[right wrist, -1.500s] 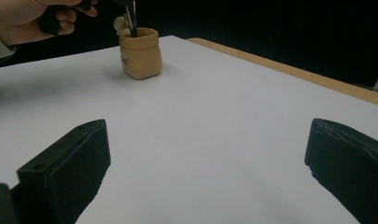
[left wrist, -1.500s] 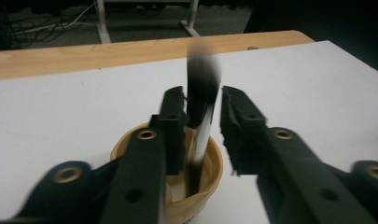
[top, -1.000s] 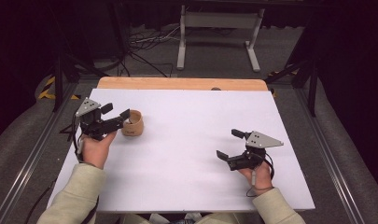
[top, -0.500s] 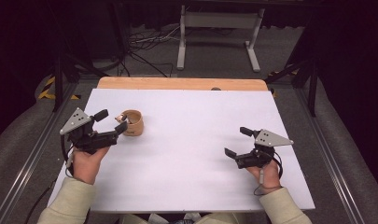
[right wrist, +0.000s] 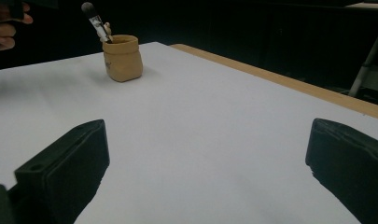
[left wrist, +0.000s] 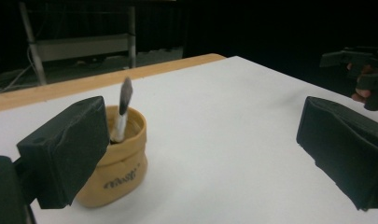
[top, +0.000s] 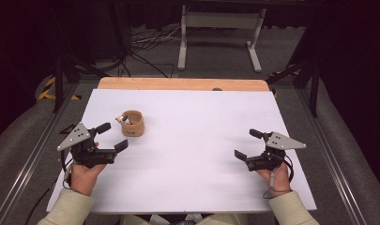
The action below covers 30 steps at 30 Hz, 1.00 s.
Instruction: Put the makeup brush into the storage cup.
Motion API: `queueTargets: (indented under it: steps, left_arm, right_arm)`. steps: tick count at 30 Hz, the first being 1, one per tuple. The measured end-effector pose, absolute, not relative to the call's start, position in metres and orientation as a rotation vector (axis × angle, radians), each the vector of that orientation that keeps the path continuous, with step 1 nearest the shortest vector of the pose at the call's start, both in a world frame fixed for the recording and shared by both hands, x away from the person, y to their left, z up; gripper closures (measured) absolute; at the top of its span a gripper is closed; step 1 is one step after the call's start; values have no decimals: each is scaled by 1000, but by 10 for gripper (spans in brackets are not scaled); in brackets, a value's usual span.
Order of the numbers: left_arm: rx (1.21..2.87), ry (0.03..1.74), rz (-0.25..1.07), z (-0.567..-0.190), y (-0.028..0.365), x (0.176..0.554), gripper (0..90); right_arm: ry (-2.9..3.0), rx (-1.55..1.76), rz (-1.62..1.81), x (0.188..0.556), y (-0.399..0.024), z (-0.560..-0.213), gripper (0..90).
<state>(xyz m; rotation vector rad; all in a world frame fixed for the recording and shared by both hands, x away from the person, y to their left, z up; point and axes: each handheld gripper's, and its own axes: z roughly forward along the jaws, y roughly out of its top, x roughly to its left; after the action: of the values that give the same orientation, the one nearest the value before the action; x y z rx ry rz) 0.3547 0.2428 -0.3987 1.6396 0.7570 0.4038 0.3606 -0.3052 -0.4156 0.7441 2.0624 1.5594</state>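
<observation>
A small tan pouch-like cup (top: 132, 123) stands upright on the white table top (top: 197, 140), left of centre. A brush (left wrist: 122, 108) with a dark tip leans out of the cup (left wrist: 117, 163). My left gripper (top: 113, 136) hovers just in front and left of the cup, open, nothing between its jaws. My right gripper (top: 247, 144) sits open near the table's right side, far from the cup (right wrist: 122, 58), where the brush (right wrist: 96, 21) sticks up to the left. The right gripper's jaws hold nothing.
A wooden strip (top: 183, 84) runs along the table's far edge. Beyond it stand a grey metal frame (top: 219, 28) and loose cables (top: 140, 44) on the floor. Metal rails (top: 26, 159) flank the table on both sides.
My left gripper has pulled back toward the person and away from the cup, which stays put. The right gripper has drifted a little to the right and forward.
</observation>
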Motion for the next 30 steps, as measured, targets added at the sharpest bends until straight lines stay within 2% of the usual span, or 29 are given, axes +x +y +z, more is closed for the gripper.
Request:
queueTargets:
  steps: [8,30]
  left_arm:
    - [1652,741,322,-417,237,347,23]
    - [1687,721,284,-448,239,338,22]
  right_arm:
    - [2046,731,1610,357,-311,-418,0]
    - [2057,693,1640,352,-308,-430,0]
